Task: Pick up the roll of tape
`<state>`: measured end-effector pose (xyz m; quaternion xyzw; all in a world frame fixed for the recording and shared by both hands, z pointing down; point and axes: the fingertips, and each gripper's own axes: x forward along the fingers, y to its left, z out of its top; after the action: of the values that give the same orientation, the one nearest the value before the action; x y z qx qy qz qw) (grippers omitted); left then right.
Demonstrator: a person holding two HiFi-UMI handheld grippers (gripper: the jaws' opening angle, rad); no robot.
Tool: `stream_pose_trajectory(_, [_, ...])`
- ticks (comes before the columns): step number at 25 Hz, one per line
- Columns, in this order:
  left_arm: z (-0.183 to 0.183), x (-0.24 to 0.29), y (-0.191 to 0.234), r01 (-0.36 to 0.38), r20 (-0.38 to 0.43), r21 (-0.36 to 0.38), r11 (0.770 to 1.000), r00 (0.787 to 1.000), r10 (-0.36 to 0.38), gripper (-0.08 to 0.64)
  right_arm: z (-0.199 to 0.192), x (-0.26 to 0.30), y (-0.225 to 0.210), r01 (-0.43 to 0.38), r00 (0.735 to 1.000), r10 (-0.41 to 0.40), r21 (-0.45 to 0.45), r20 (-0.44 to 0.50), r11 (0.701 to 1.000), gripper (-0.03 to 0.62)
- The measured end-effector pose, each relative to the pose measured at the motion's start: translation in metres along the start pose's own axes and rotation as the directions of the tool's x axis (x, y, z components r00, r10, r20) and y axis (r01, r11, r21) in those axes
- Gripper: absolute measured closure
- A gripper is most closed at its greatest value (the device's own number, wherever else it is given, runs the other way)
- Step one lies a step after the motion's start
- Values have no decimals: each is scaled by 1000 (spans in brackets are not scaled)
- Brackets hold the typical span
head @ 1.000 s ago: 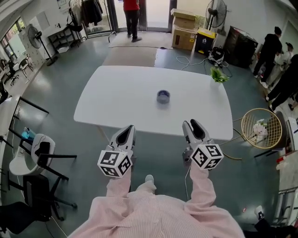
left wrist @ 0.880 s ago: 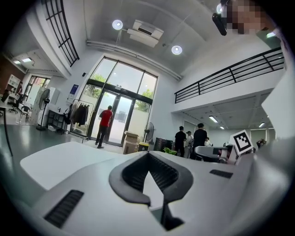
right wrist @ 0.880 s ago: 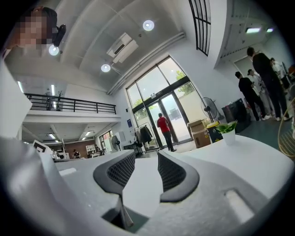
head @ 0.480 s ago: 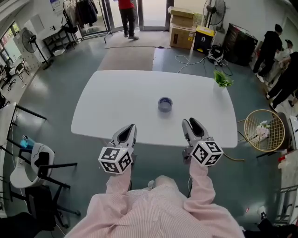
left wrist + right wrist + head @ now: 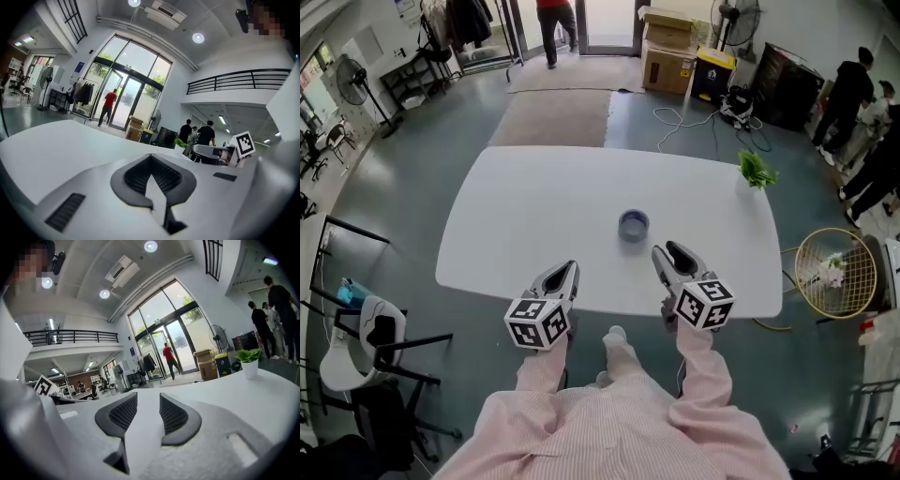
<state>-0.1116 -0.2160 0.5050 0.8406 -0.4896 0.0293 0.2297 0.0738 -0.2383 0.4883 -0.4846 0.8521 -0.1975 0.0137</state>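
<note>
Roll of tape (image 5: 633,225) lies flat on the white table (image 5: 506,216), ahead of the right gripper (image 5: 667,254) and apart from it. Its jaws stand parted, empty. Left gripper (image 5: 565,272): jaw tips pressed together, holding nothing.

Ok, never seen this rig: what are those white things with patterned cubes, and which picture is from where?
A person holds a two-jaw gripper in each hand: the left gripper and the right gripper; the cubes are part of them. The head view comes from a camera on the person's head; the other two cameras ride on the grippers, looking along their jaws. The white table carries a roll of tape and a small plant. Nothing is held: left jaws meet at the tips, right jaws stand apart.
</note>
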Motion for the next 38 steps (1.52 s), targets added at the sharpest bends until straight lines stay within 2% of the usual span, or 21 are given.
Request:
stream_pose_trajectory(5, [-11, 40, 19, -16, -64, -55, 998, 998, 12, 559, -19, 52, -17, -60, 986, 57, -14, -155, 998, 453])
stream_pose_trajectory(9, [-25, 70, 31, -37, -121, -151, 988, 992, 19, 560, -36, 86, -32, -89, 959, 68, -64, -277, 994, 453])
stream_pose_trajectory(11, [-33, 81, 37, -58, -152, -182, 982, 988, 30, 560, -46, 100, -36, -113, 936, 75, -94, -344, 989, 453])
stream_pose_trajectory(18, [-51, 114, 47, -98, -243, -233, 968, 969, 40, 560, -73, 133, -45, -234, 835, 99, -187, -541, 954, 453])
stream_pose_trajectory(25, [-66, 132, 53, -117, -302, -302, 946, 953, 22, 558, -99, 150, -45, -387, 701, 82, -280, -709, 879, 453])
stream_pose_trajectory(31, [-84, 142, 43, -94, -346, -367, 926, 937, -42, 559, -122, 159, -51, -475, 595, 26, -326, -803, 817, 457])
stream_pose_trajectory(34, [-88, 141, 44, -101, -367, -369, 924, 929, -45, 559, -132, 164, -48, -531, 543, 10, -334, -840, 779, 468])
stream_pose_trajectory(38, [-91, 141, 48, -108, -395, -365, 925, 917, -49, 559, -142, 167, -48, -561, 482, -33, -337, -875, 756, 468])
